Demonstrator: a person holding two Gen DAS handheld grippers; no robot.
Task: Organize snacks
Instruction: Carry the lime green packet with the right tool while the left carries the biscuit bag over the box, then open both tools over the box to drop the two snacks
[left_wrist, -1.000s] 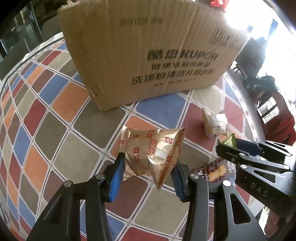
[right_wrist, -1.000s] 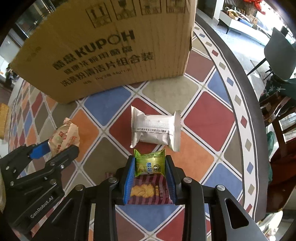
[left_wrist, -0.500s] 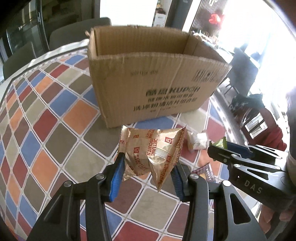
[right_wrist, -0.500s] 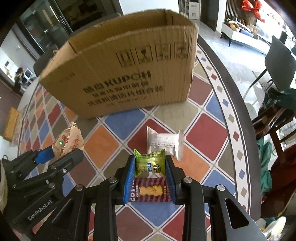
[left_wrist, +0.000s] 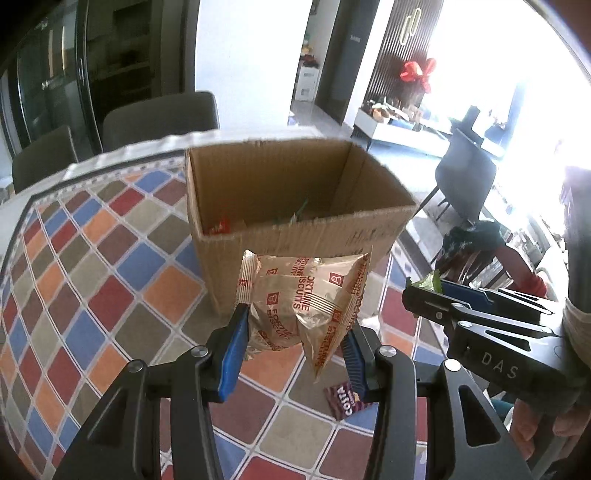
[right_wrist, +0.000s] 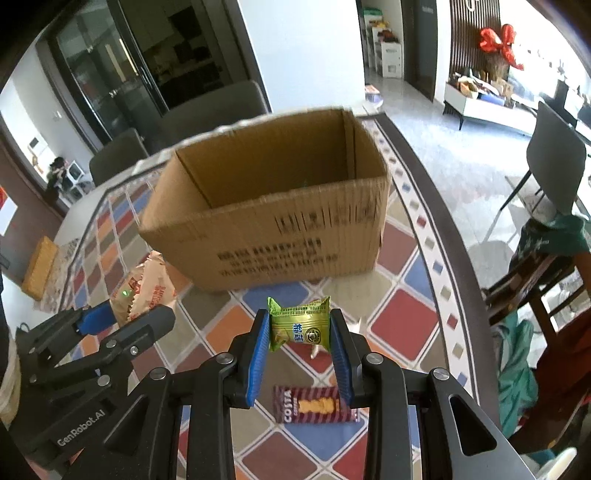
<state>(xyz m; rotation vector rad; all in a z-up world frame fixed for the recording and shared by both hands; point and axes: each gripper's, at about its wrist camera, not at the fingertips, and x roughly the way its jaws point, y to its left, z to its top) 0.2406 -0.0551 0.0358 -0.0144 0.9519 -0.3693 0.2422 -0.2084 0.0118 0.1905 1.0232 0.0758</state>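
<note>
My left gripper (left_wrist: 295, 339) is shut on a gold Fortune Biscuits packet (left_wrist: 306, 295) and holds it in the air in front of the open cardboard box (left_wrist: 295, 229). It also shows in the right wrist view (right_wrist: 118, 321) with the packet (right_wrist: 147, 288). My right gripper (right_wrist: 299, 347) is shut on a small green snack packet (right_wrist: 299, 325), raised above the table before the box (right_wrist: 280, 236). The right gripper also shows in the left wrist view (left_wrist: 424, 291). Some snacks lie inside the box.
A maroon Costa snack packet (right_wrist: 314, 406) lies on the checkered tablecloth (right_wrist: 399, 317) below my right gripper; it also shows in the left wrist view (left_wrist: 345, 400). A white packet is mostly hidden behind the green one. Chairs (right_wrist: 210, 107) stand beyond the table.
Both grippers have risen with their packets, from close to the table up to about the level of the box's rim. The box's inside has come into view.
</note>
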